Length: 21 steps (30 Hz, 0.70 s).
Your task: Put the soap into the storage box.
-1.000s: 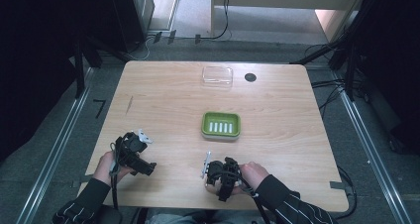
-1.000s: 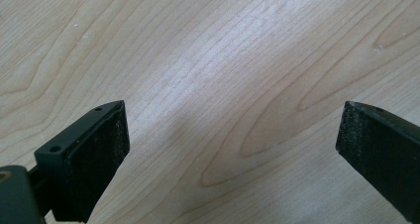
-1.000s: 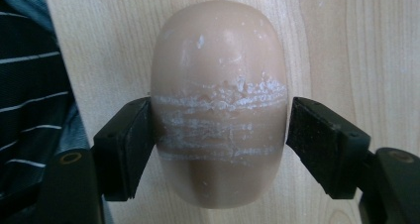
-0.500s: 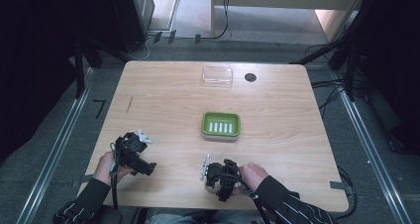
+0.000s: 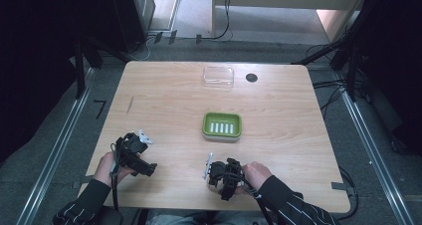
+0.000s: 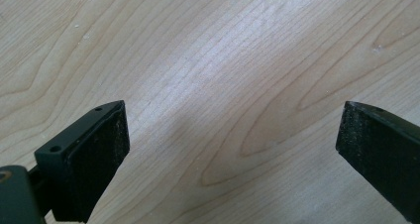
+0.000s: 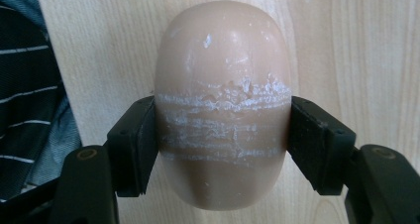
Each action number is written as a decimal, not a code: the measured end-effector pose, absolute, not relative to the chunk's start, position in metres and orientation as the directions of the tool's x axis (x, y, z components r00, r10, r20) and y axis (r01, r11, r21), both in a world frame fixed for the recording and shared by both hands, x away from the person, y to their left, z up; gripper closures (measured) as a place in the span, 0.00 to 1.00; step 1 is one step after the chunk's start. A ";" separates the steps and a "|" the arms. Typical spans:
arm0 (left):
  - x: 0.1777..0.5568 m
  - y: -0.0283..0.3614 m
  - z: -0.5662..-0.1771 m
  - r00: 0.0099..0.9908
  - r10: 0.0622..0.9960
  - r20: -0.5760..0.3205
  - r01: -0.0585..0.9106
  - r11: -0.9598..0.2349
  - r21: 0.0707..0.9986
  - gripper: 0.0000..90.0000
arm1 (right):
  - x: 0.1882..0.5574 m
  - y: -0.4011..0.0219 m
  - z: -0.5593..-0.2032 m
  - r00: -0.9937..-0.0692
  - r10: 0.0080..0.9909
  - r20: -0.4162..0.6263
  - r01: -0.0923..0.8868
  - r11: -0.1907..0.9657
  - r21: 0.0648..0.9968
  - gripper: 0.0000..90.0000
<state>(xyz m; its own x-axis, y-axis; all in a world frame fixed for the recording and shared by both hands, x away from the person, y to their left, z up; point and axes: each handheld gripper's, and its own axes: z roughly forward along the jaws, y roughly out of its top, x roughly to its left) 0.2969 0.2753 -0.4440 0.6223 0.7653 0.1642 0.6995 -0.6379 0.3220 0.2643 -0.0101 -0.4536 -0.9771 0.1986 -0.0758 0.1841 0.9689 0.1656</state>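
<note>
Wooden table (image 5: 164, 100), green soap dish (image 5: 222, 125) mid-table. Right gripper (image 7: 223, 135) at near edge, jaws just closed, now pinching tan soap bar (image 7: 223, 85) by its sides. Left gripper (image 6: 233, 135) spread wide, nothing between, over bare wood.

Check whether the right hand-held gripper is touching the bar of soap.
Touching. In the right gripper view, both black pads of the right hand-held gripper press against the sides of the tan soap bar, with no gap on either side.
</note>
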 end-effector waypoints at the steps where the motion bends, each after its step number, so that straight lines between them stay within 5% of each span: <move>1: 0.297 0.275 -0.444 0.622 0.765 0.164 0.700 -0.638 0.322 0.01 | 0.264 -0.010 -0.454 -0.977 0.199 -0.076 0.184 0.969 0.166 0.38; 21: 0.297 0.276 -0.444 0.622 0.766 0.162 0.700 -0.637 0.322 0.01 | 0.278 -0.028 -0.447 -0.964 0.247 -0.100 0.228 0.958 0.173 0.38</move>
<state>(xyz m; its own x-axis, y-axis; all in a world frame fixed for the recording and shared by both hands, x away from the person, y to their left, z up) 0.2968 0.2756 -0.4440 0.6224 0.7657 0.1624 0.6999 -0.6373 0.3224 0.2780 -0.0277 -0.4474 -0.9638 0.2470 -0.1001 0.2276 0.9583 0.1729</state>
